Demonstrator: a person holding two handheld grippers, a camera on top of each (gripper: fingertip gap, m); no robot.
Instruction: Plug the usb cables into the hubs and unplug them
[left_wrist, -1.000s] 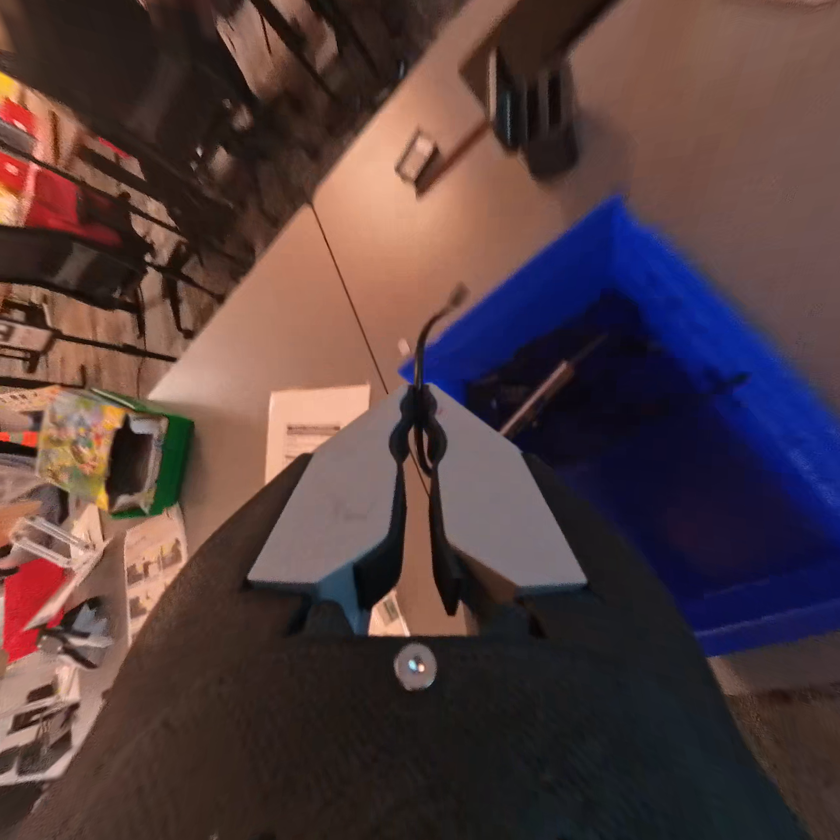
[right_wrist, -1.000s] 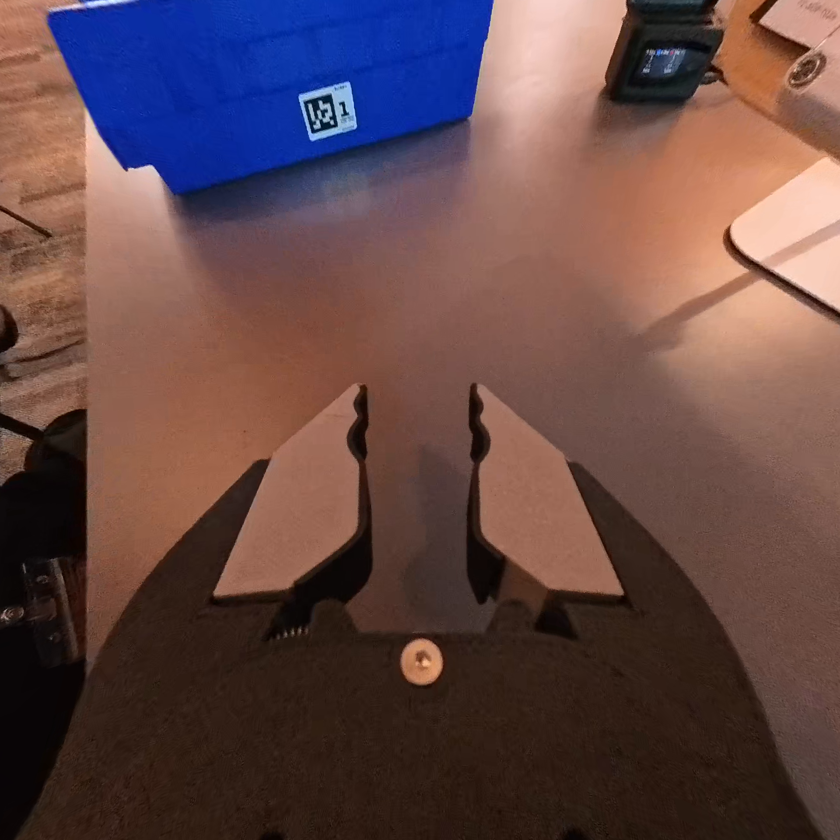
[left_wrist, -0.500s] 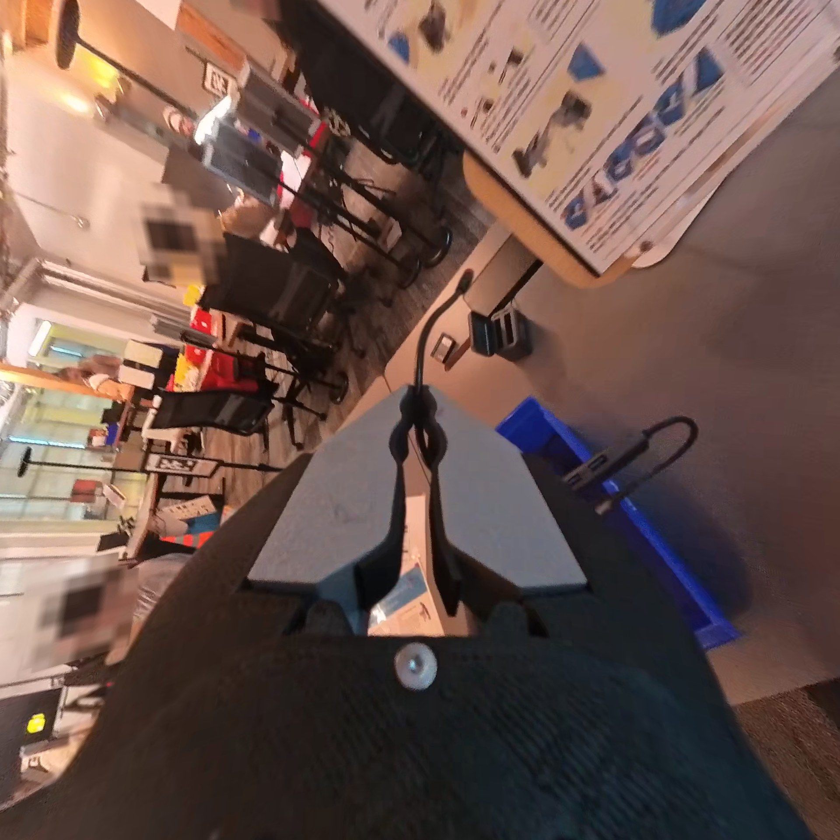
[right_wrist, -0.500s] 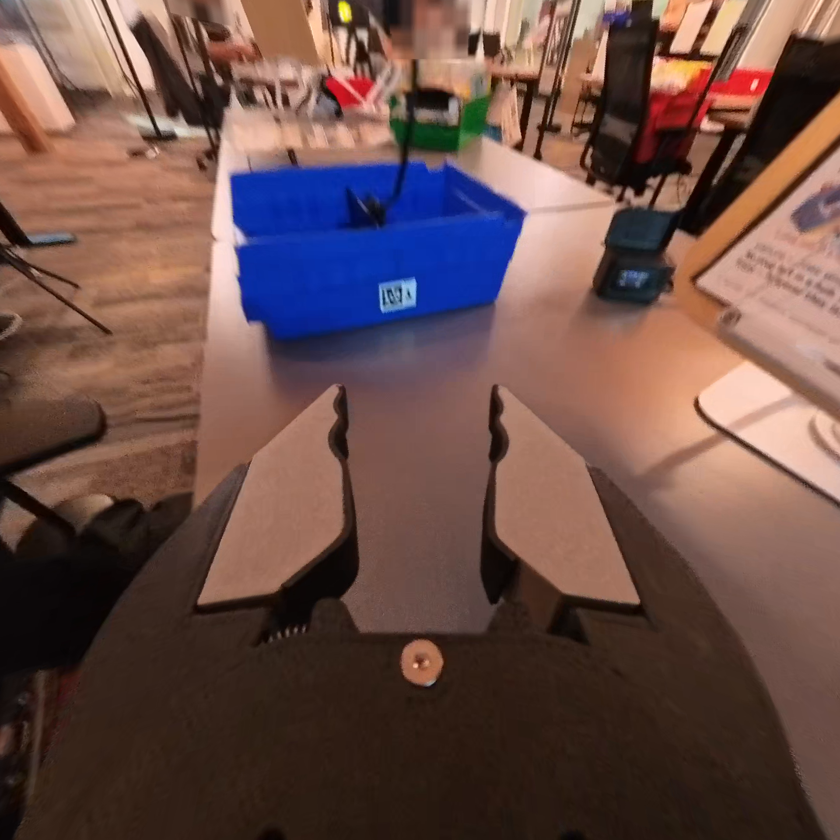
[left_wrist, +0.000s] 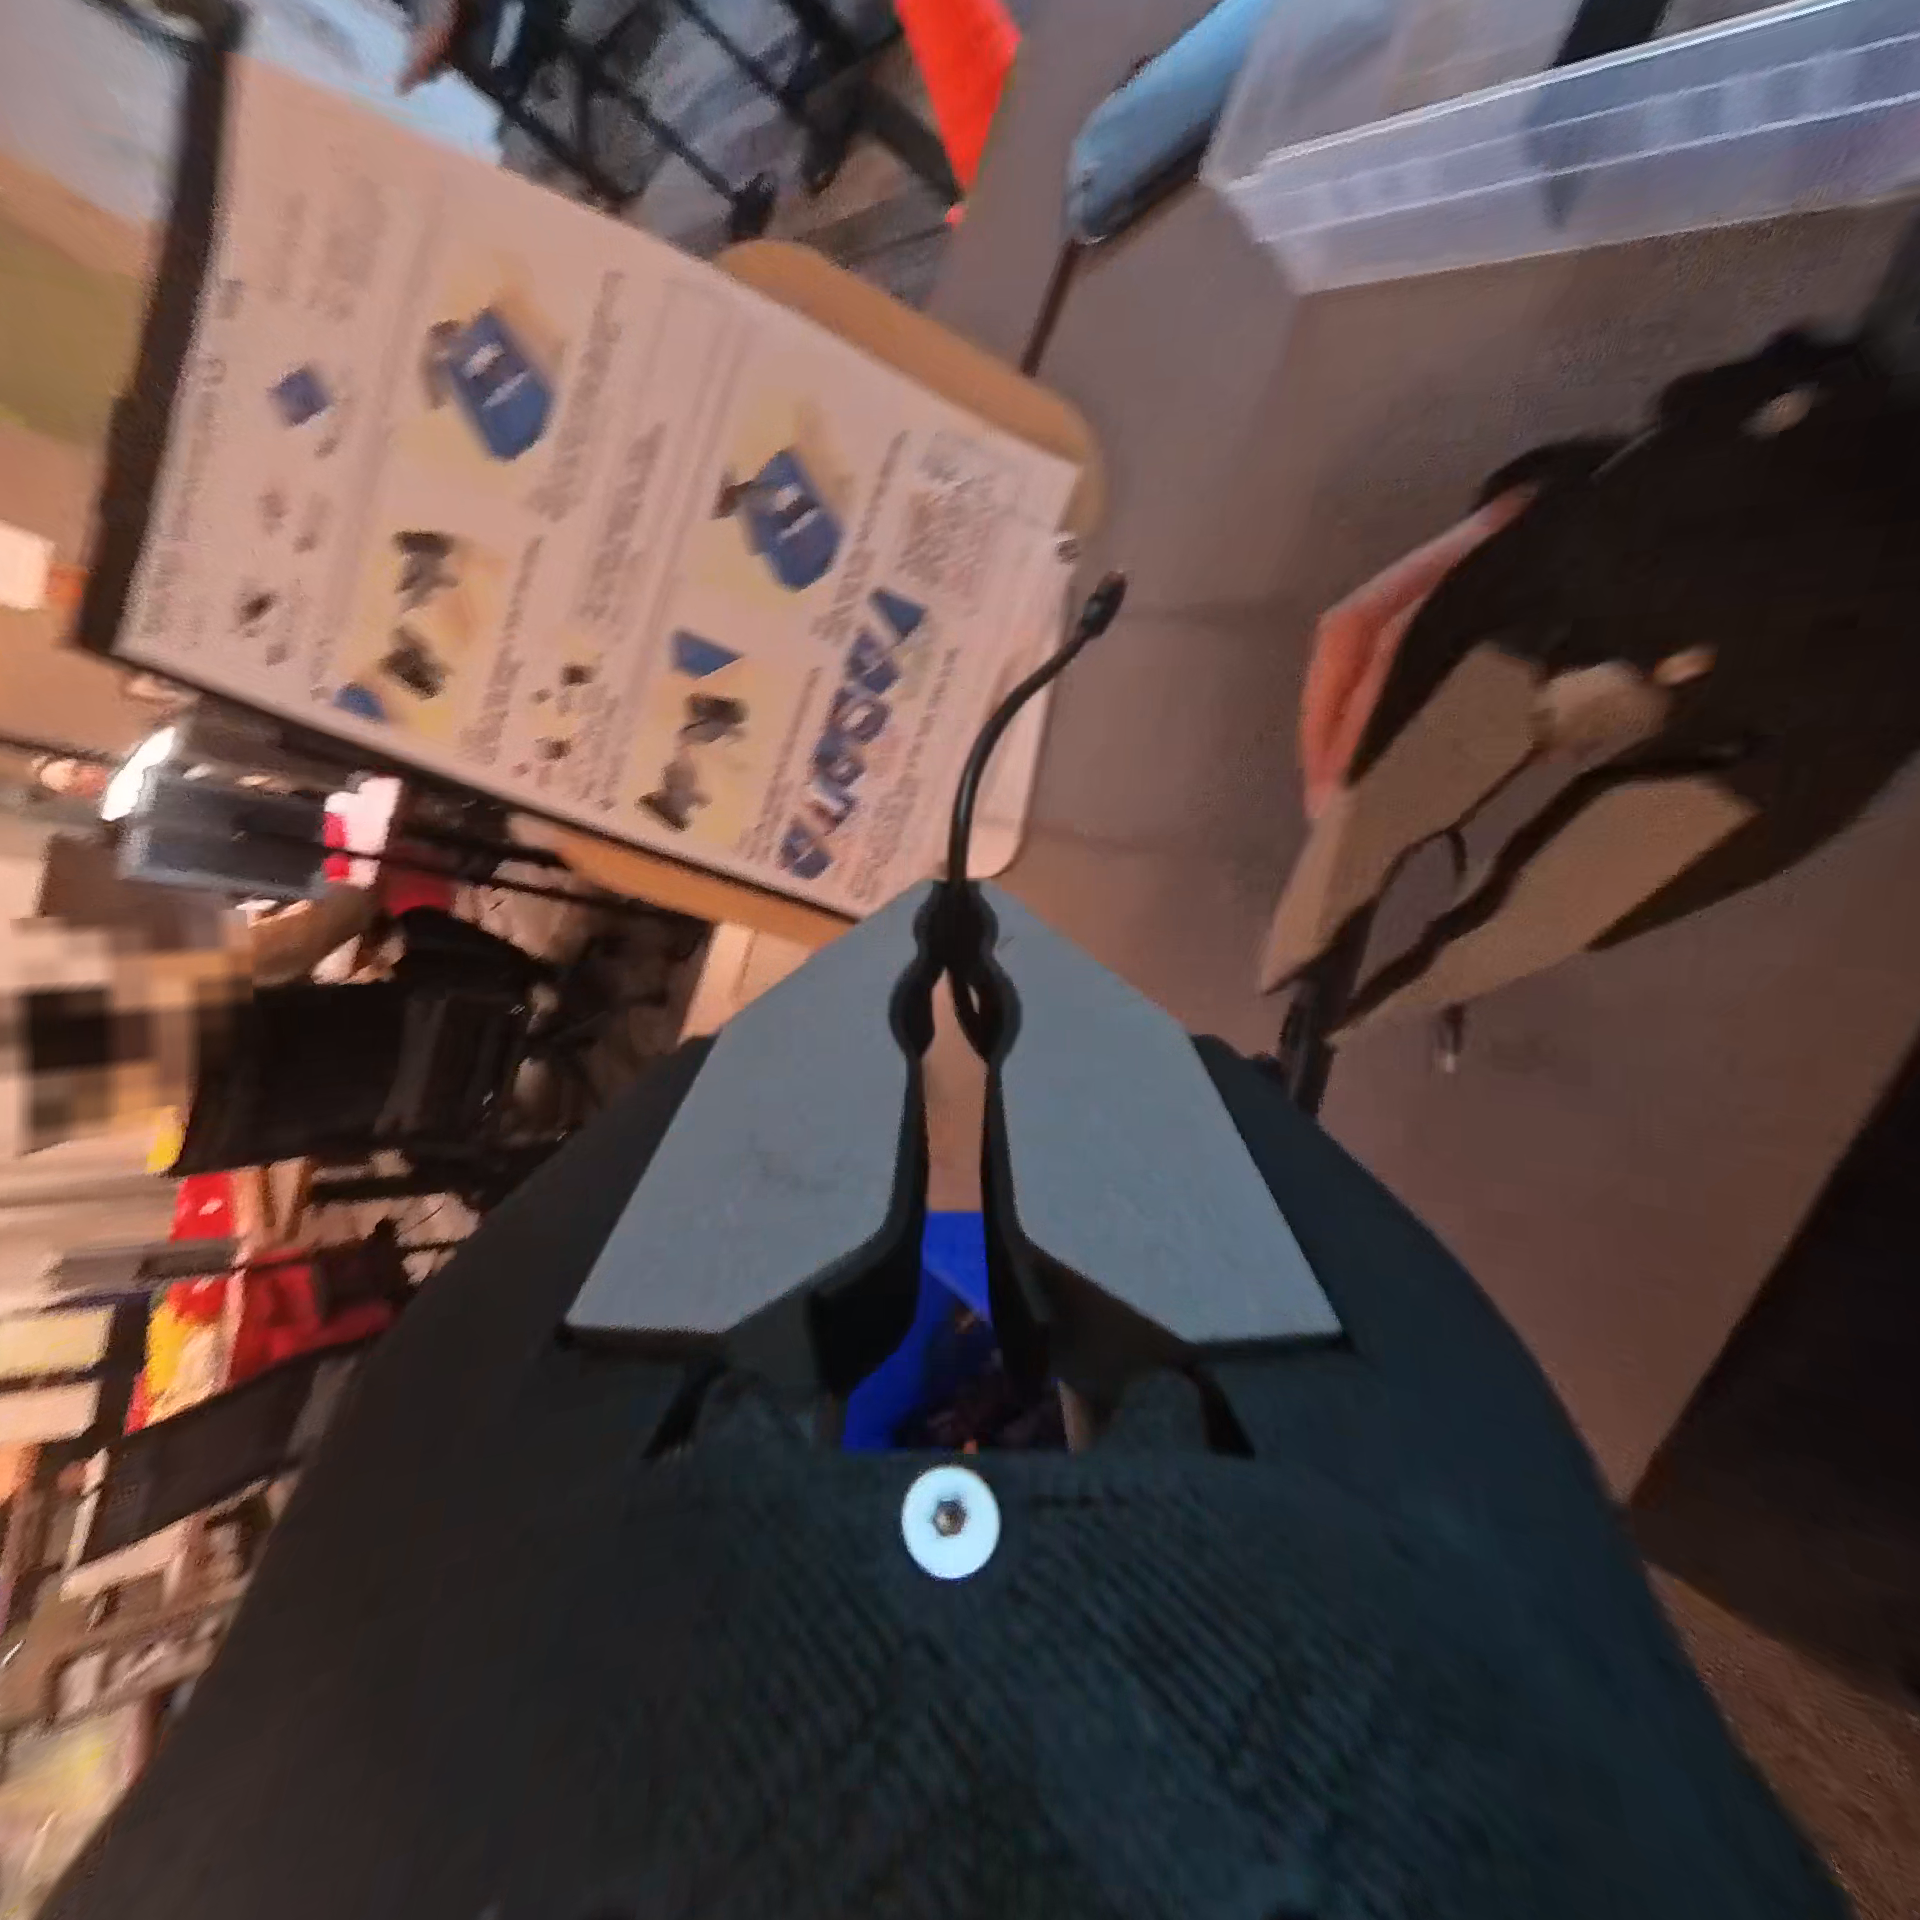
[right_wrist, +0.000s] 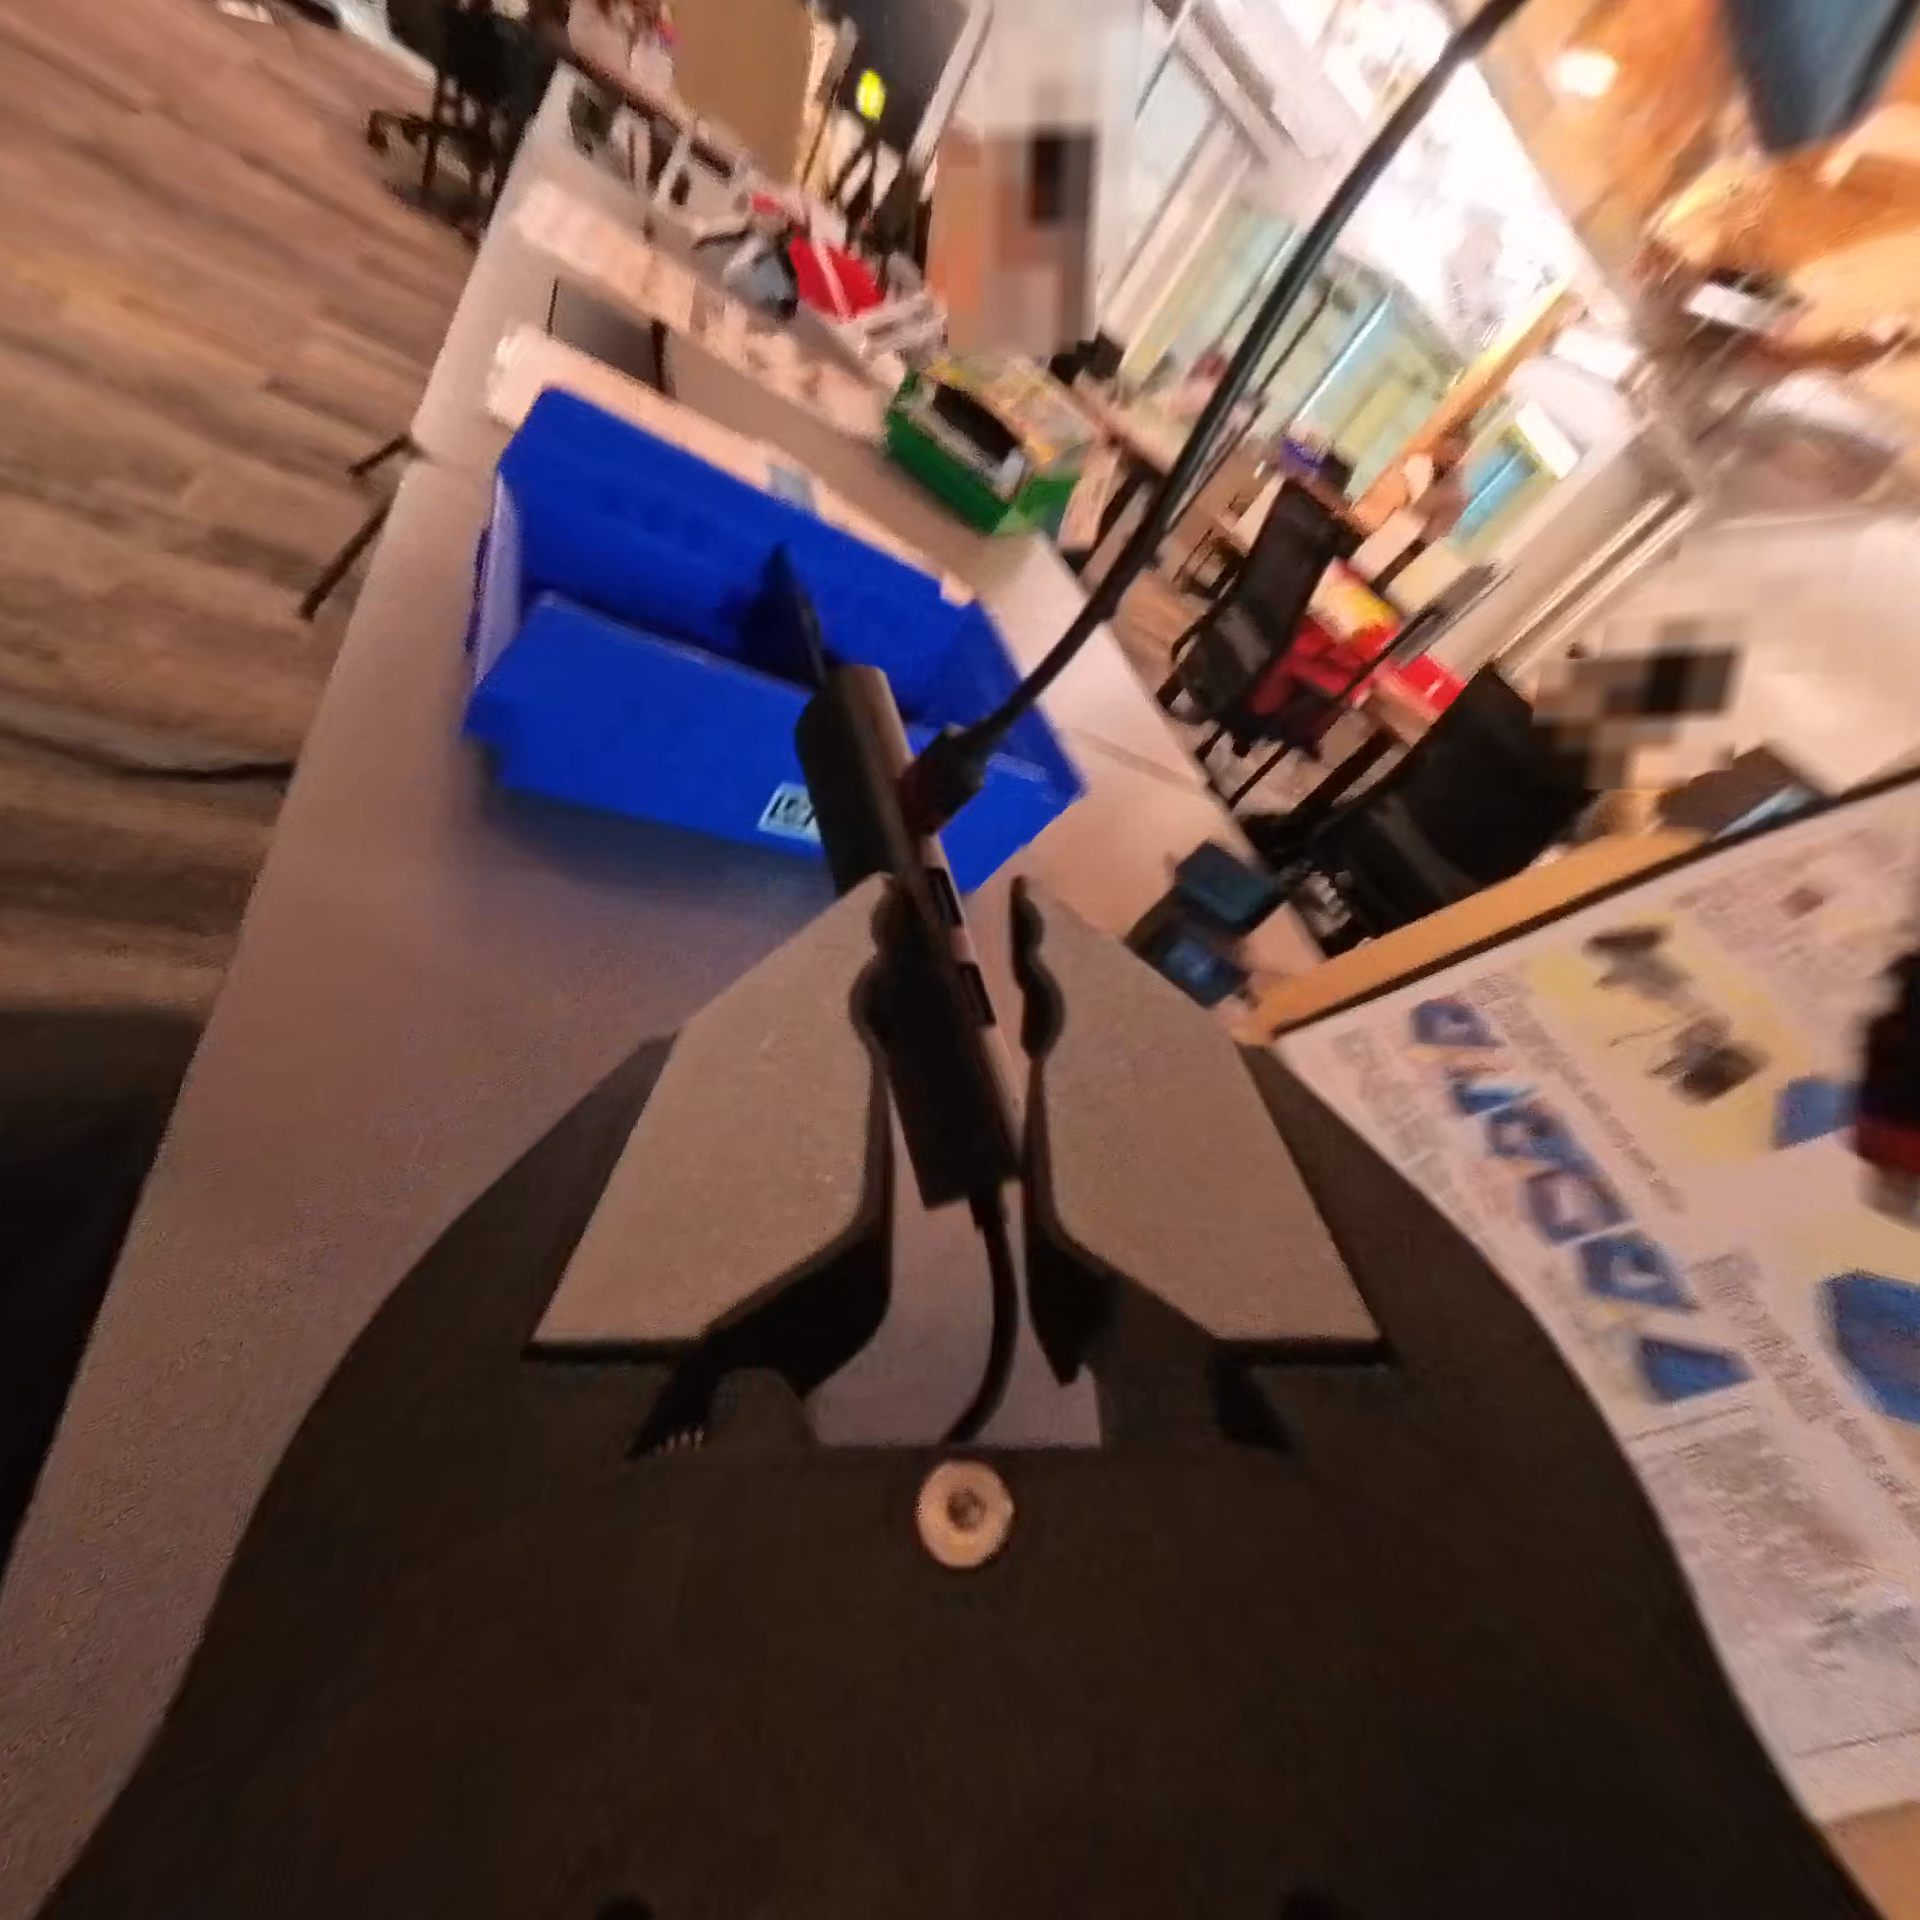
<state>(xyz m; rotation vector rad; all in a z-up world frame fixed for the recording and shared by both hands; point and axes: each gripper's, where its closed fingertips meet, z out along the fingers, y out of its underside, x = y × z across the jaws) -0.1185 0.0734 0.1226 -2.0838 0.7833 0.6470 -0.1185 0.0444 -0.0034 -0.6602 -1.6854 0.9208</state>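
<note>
Two grippers, one cable, one hub

Both hand-held grippers are raised above a grey table, and each grips a separate part of the USB assembly. The left gripper has its jaws pressed together at the tips, pinching a thin black cable that curves upward and to the right from the pinch point and ends in a small dark connector (its type cannot be read through the blur). A second strand of the same cable runs back between the jaws toward the gripper body. In the left wrist view the right gripper appears well apart, up and to the right, seen from its side and heavily blurred.

The right gripper holds its jaws narrowly spread around a slim black USB hub, which lies lengthwise between them and projects forward past the tips; whether both jaws press on it cannot be told. Port openings show along the hub's right edge. A black plug with a thick cable sits in the hub's side beyond the fingertips, and a short black lead leaves the hub's near end.

Beyond the hub, a blue bin rests on the table. An illustrated instruction sheet on a light board lies at the right.
</note>
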